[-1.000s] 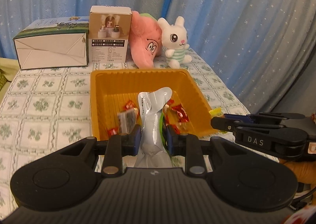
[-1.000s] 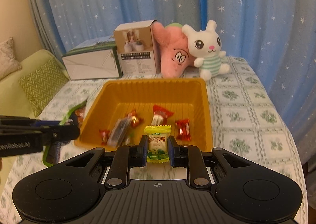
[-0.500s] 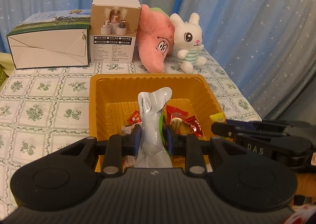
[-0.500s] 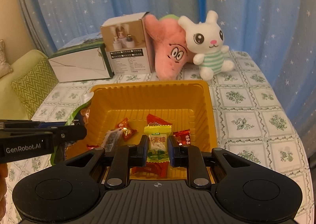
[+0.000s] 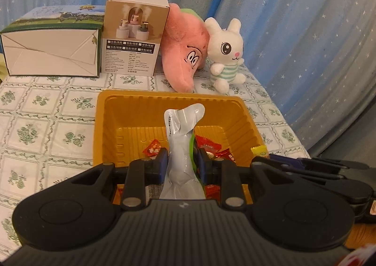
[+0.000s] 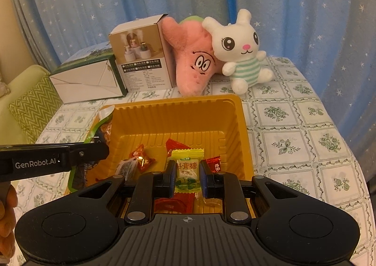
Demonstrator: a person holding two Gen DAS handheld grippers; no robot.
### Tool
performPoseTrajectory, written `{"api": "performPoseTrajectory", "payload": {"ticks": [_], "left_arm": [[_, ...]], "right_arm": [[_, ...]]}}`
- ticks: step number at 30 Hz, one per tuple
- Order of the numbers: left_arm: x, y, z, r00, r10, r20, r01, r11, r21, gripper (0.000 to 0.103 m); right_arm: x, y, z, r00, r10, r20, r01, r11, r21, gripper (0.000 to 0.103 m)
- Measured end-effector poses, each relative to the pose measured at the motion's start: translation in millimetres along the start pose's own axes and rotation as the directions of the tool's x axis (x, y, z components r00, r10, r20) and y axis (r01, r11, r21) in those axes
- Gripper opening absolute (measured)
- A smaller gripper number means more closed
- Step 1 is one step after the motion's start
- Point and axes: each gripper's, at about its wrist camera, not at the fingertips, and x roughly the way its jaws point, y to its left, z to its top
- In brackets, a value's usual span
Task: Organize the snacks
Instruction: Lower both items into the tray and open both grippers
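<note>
An orange plastic tray [image 5: 131,120] [image 6: 237,125] sits on the patterned tablecloth with several wrapped candies [image 5: 154,149] [image 6: 141,156] on its floor. My left gripper [image 5: 182,165] is shut on a silver-backed snack bag [image 5: 182,139] with a green front, held upright over the tray's near side. From the right wrist view this bag [image 6: 99,129] hangs at the tray's left wall. My right gripper [image 6: 188,178] is shut on a yellow-and-green wrapped candy [image 6: 187,167], above the tray's near edge. Each gripper shows in the other's view, the right [image 5: 258,162] and the left [image 6: 103,148].
At the table's back stand a green-and-white carton [image 5: 50,50], a small product box [image 5: 134,36], a pink plush [image 5: 185,52] and a white rabbit plush [image 5: 226,54]. Blue starred curtains hang behind. A green cushion [image 6: 30,101] lies off the table's left. A hand [image 6: 7,223] is at lower left.
Both grippers have moved forward over the tray with their snacks still held; the tray and the back objects now look closer. The grips have not changed.
</note>
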Motion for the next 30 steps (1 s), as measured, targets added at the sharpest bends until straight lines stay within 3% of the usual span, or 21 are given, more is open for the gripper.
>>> {"api": "performPoseTrajectory", "payload": {"ticks": [2,4,30], "left_arm": [[2.8,0.2,0.1,1.000,-0.017,0.007,0.017,1.000,-0.007,0.024],[2.7,1.5,-0.4,1.000,-0.023,0.019,0.024,0.999,-0.023,0.035],[-17.6,6.3,-21.6,1.000,0.014,0.025,-0.015,1.000,0.011,0.039]], "right_arm": [[0.3,0.0,-0.1,1.000,0.001,0.000,-0.001,1.000,0.003,0.021],[0.0,0.5,-0.5,1.000,0.004,0.000,-0.004,1.000,0.003,0.021],[-4.0,4.6,6.8,1.000,0.015,0.019,-0.015,1.000,0.016,0.021]]}}
